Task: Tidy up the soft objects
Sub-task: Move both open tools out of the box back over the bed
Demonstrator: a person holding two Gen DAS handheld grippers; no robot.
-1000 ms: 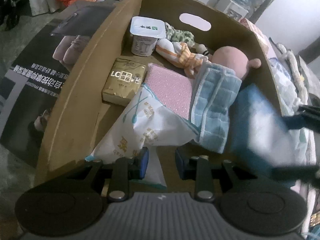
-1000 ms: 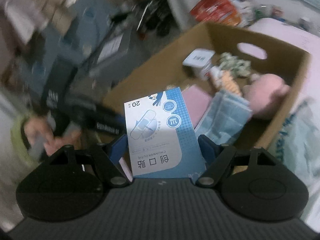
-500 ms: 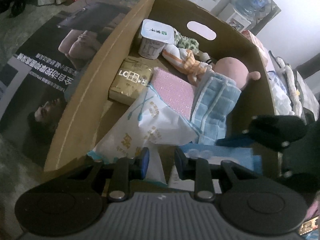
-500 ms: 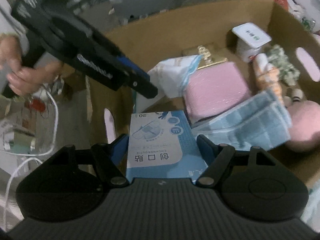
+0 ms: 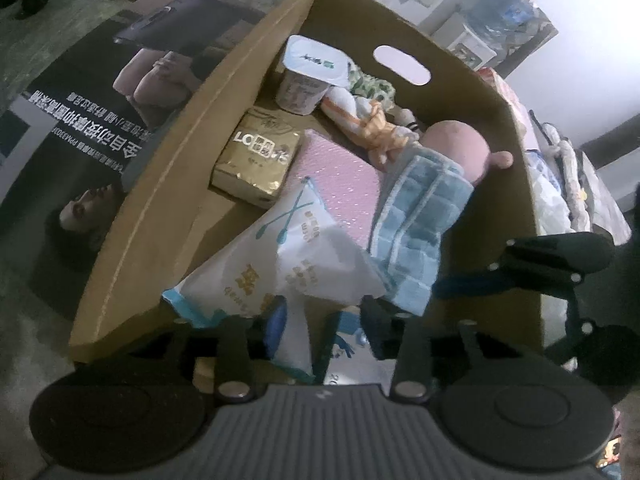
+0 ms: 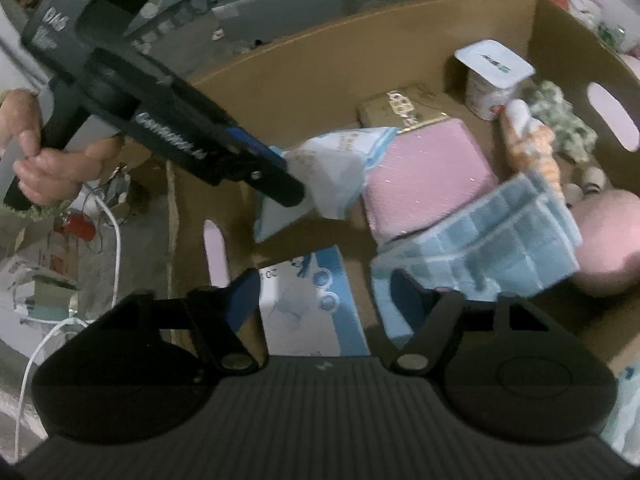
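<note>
Cardboard walls hold everything: the box point(image 5: 168, 184) is already well packed, with a yogurt cup point(image 5: 310, 74) at its far end by the handle cutout, a gold packet point(image 5: 256, 160) along the left wall, a pink pack point(image 5: 344, 188) in the middle, and a pink plush toy point(image 5: 460, 150) against the right wall with a blue quilted cloth point(image 5: 420, 236) draped over it.

At the near end, the left gripper point(image 5: 320, 322) has its fingers clamped on the bottom edge of a white tissue pack point(image 5: 280, 268), lifting it clear of the floor of the box. Beneath it, by the near wall, lies a blue bandage box point(image 6: 316, 304), flat on the cardboard. The right gripper point(image 6: 324, 300) hovers over it with fingers spread apart and nothing between them, so the placing of that box looks done.

Next, I'd judge, the right gripper should draw back out of the box, then the left can lower the tissue pack onto the near end and release.
</note>
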